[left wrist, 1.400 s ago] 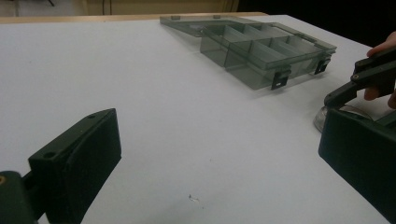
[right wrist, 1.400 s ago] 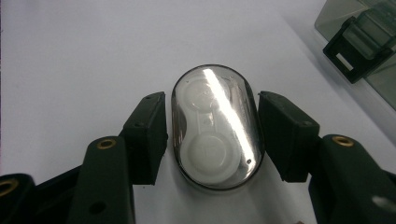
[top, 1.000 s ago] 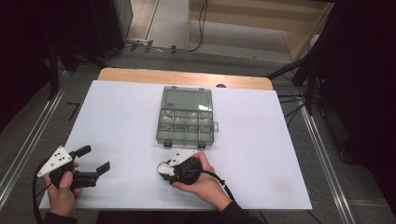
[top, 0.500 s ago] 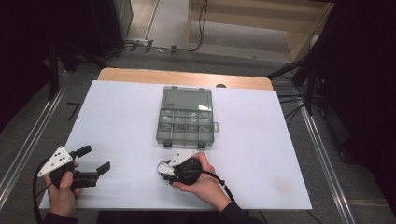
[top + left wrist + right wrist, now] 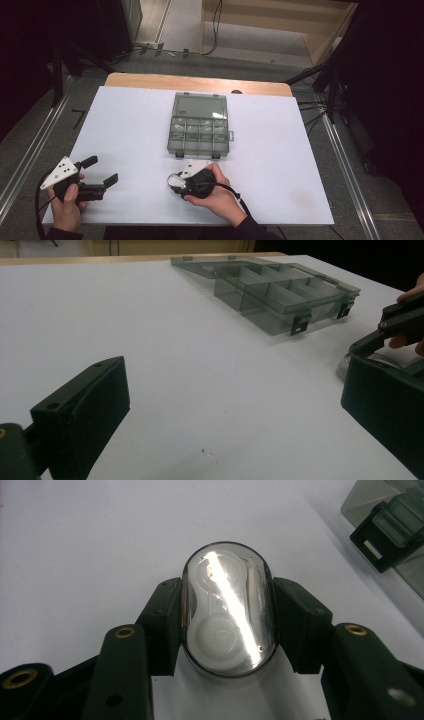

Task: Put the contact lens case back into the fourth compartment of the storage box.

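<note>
A white table (image 5: pixel 280 165) with a wooden far edge was seen. On it, near the middle, a smoky clear compartment box (image 5: pixel 199 127) was laid flat with its lid shut. Just in front of the box, a small oval clear case (image 5: pixel 227 610) was rested on the white top.
</note>
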`<state>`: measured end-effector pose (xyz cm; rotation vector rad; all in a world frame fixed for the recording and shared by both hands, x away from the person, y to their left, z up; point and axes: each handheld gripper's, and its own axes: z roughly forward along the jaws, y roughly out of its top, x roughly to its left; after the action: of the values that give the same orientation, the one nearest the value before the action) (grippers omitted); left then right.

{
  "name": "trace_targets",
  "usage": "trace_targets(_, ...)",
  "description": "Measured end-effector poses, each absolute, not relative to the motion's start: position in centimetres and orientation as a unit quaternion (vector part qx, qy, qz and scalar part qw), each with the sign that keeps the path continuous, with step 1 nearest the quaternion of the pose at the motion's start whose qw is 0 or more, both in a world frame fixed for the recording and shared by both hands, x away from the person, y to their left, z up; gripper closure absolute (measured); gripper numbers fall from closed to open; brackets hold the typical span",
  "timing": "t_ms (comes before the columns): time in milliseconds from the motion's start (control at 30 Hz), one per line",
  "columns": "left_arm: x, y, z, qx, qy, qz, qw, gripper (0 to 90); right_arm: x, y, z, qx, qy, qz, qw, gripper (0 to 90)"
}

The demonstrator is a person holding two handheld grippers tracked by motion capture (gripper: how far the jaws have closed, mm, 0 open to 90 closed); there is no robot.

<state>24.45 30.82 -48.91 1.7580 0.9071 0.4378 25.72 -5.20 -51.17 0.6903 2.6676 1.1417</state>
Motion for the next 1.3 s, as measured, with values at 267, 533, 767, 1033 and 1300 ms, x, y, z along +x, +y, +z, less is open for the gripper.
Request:
trace_targets(267,24.5,30.8,-48.9,0.736,0.379,0.184,0.529,0.0,25.9,-5.6,-50.8,0.232,0.888,0.389,0.083,46.7)
trace_targets(533,24.5,30.8,-48.9,0.737,0.379,0.184,0.529,0.0,25.9,-5.8,-50.5,0.234,0.886,0.391,0.082,46.7)
trace_targets(767,24.4,30.8,-48.9,0.737,0.379,0.184,0.528,0.0,25.9,-5.9,-50.3,0.235,0.885,0.393,0.083,46.7)
trace_targets(1033,24.4,30.8,-48.9,0.736,0.379,0.184,0.529,0.0,26.0,-6.1,-50.1,0.235,0.883,0.396,0.085,46.7)
trace_targets(1300,24.4,30.8,-48.9,0.736,0.379,0.184,0.530,0.0,26.1,-6.4,-49.8,0.238,0.882,0.398,0.087,46.7)
